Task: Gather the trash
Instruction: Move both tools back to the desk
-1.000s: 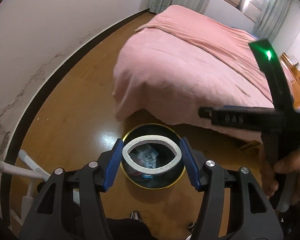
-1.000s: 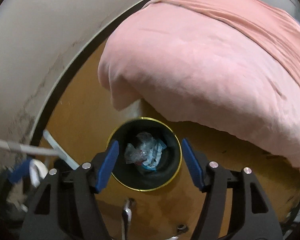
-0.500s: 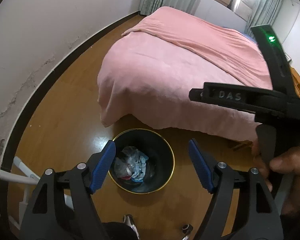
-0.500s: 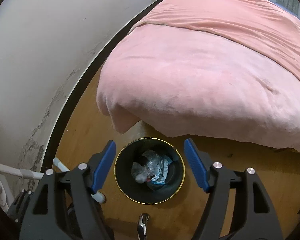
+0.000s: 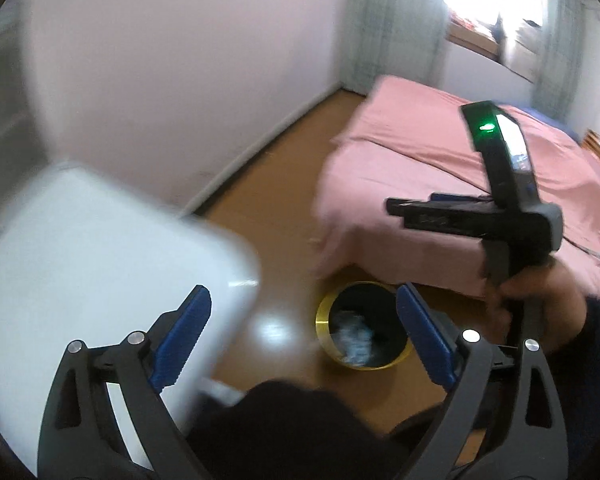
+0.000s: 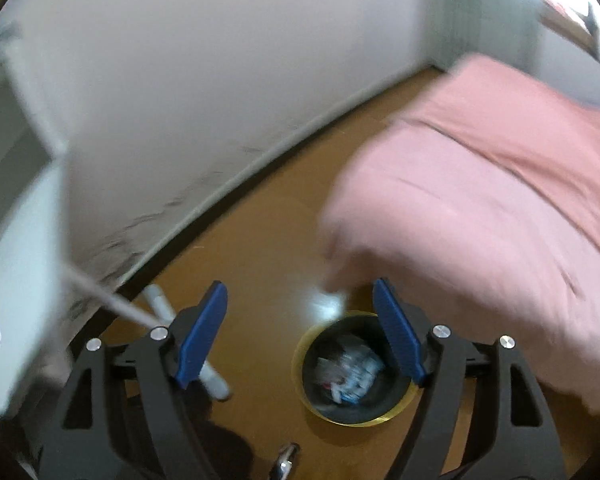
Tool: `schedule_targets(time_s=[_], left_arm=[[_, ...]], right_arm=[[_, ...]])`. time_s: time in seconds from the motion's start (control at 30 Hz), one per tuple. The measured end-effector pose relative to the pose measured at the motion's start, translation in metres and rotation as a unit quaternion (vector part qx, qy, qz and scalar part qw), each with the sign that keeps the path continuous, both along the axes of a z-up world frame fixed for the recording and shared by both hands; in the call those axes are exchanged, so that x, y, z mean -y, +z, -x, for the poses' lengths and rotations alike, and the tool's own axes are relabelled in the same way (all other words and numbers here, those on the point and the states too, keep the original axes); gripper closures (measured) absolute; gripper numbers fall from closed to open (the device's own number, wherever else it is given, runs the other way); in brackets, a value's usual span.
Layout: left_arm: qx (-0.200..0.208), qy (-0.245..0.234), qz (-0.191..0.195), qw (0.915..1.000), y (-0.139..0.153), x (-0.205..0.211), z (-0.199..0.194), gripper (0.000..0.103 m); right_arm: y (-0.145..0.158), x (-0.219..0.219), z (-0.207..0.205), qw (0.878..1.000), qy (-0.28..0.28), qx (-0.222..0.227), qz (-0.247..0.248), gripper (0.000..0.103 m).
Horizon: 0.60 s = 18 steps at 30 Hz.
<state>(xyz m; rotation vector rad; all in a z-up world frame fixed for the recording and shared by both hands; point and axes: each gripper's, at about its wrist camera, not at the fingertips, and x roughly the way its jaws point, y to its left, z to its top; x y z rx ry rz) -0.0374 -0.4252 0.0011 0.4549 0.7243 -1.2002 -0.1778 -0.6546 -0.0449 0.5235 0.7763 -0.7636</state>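
Observation:
A black trash bin with a gold rim [image 5: 323,322] stands on the wood floor by the bed's corner, with crumpled wrappers [image 6: 348,368] inside. My left gripper [image 5: 304,338] hovers high above and left of the bin. Its jaws are opening, with nothing between the blue pads [image 5: 184,336]. My right gripper [image 6: 300,336] is also well above the bin [image 6: 306,376], its jaws opening and empty. In the left wrist view a hand [image 5: 540,292] holds the right gripper's black body [image 5: 480,216], its green light on. Both views are blurred by motion.
A bed under a pink blanket [image 5: 440,200] [image 6: 480,200] fills the right side. A white tabletop [image 5: 80,260] [image 6: 20,260] with white legs [image 6: 112,300] stands at the left against the wall. Bare wood floor [image 6: 260,240] lies between them. Dark clothing [image 5: 284,432] shows at the bottom.
A second ago the left jaws held a white ring over the bin; it is out of them now. Both grippers rose, the bin looks smaller, both jaws widened, and the white table came into view.

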Motion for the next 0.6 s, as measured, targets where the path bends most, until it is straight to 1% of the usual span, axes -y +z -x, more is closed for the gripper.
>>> schedule_targets(time_s=[0.07,0.13,0.17,0.23,0.27,0.33,0.37,0.4,0.43,0.47,0.5,0.57,0.6], left_arm=[[0.02,0.055,0.0,0.9983,0.011,-0.055,-0.032,0.012],[0.044,0.099,-0.009,0.9941,0.017,-0.099,-0.057,0.012],[0.059,0.119,-0.016,0.991,0.019,-0.12,-0.069,0.012],[0.098,0.171,-0.035,0.9798,0.024,-0.17,-0.099,0.012],[0.116,0.197,-0.051,0.9722,0.026,-0.196,-0.116,0.012],[0.138,0.221,-0.075,0.9627,0.027,-0.229,-0.137,0.012],[0.149,0.233,-0.086,0.9571,0.028,-0.245,-0.147,0.012],[0.156,0.241,-0.099,0.9529,0.029,-0.26,-0.157,0.012],[0.163,0.242,-0.106,0.9506,0.03,-0.272,-0.166,0.012],[0.171,0.243,-0.106,0.949,0.031,-0.279,-0.171,0.012],[0.173,0.236,-0.111,0.9498,0.032,-0.286,-0.178,0.012],[0.151,0.218,-0.124,0.9561,0.029,-0.295,-0.193,0.012],[0.139,0.206,-0.132,0.9597,0.025,-0.296,-0.2,0.012]], right_arm=[[0.018,-0.036,-0.032,0.998,0.062,0.015,0.012,0.029],[0.03,-0.07,-0.061,0.992,0.122,0.023,0.019,0.029],[0.035,-0.092,-0.079,0.986,0.163,0.027,0.018,0.029],[0.039,-0.128,-0.109,0.973,0.229,0.032,0.003,0.029],[0.041,-0.149,-0.125,0.964,0.263,0.033,-0.006,0.029],[0.045,-0.182,-0.149,0.949,0.312,0.031,-0.012,0.029],[0.048,-0.205,-0.164,0.939,0.343,0.028,-0.011,0.029],[0.051,-0.221,-0.175,0.931,0.365,0.026,-0.009,0.029],[0.053,-0.239,-0.186,0.922,0.386,0.024,-0.009,0.029],[0.055,-0.259,-0.2,0.912,0.409,0.021,-0.011,0.029],[0.055,-0.272,-0.211,0.905,0.425,0.018,-0.014,0.028],[0.058,-0.307,-0.239,0.89,0.455,0.011,-0.02,0.027],[0.057,-0.32,-0.25,0.885,0.464,0.006,-0.021,0.027]])
